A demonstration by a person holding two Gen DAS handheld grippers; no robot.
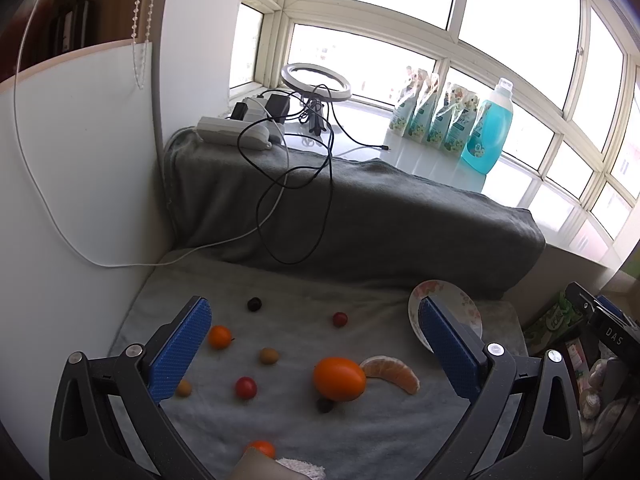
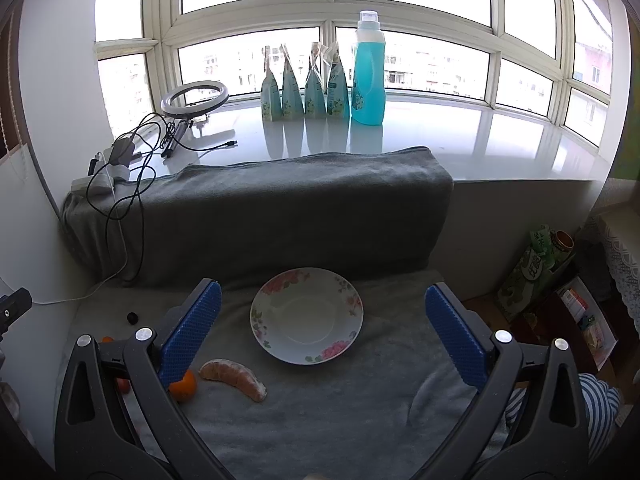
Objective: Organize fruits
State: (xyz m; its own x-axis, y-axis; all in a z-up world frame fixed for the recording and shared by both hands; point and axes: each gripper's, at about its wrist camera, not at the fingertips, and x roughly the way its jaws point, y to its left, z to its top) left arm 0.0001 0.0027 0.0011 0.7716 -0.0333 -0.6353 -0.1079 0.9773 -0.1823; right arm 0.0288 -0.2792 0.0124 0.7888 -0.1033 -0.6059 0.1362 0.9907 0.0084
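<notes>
we hold the left gripper (image 1: 316,344) and right gripper (image 2: 322,328) wide open, empty, above scattered fruit; the floral plate (image 2: 307,315) sits bare beside a tangerine segment (image 2: 234,378).

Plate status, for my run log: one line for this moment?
plate: empty | fruit: loose on towel | left claw: open | right claw: open

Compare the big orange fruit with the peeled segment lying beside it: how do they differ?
The big orange fruit is whole, smooth-skinned and oval; the peeled segment is a curved crescent with pale pith showing. The fruit is bulkier and deeper orange, the segment flatter and paler. Both lie on the grey towel, outside the floral plate, seemingly touching.
</notes>
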